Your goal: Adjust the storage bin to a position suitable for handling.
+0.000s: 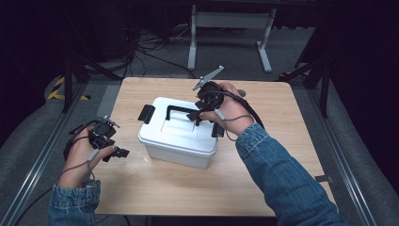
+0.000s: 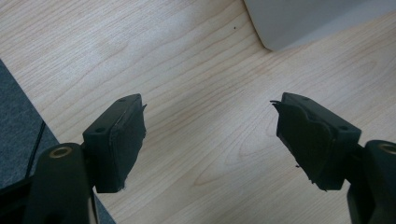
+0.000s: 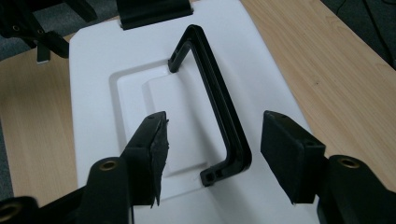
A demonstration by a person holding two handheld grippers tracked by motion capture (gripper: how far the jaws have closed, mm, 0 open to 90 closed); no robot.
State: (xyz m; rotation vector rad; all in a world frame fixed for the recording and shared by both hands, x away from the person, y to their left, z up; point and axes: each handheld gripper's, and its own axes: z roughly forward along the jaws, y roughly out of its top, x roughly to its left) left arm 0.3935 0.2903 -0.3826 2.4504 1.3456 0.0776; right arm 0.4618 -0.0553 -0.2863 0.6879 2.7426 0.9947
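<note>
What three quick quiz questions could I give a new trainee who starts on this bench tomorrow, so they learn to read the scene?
1. True or false: the right gripper has its pads pressed on the black handle.
2. Which is open: A, left gripper alone; B, right alone; C, both?
3. What stands raised on the lid of the white box?

Key
1. False: the handle lies between open jaws, which do not visibly touch it.
2. C.
3. The black handle.

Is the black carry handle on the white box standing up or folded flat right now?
Standing up: the handle arches clear above the lid, and the right gripper has its open jaws either side of it.
</note>
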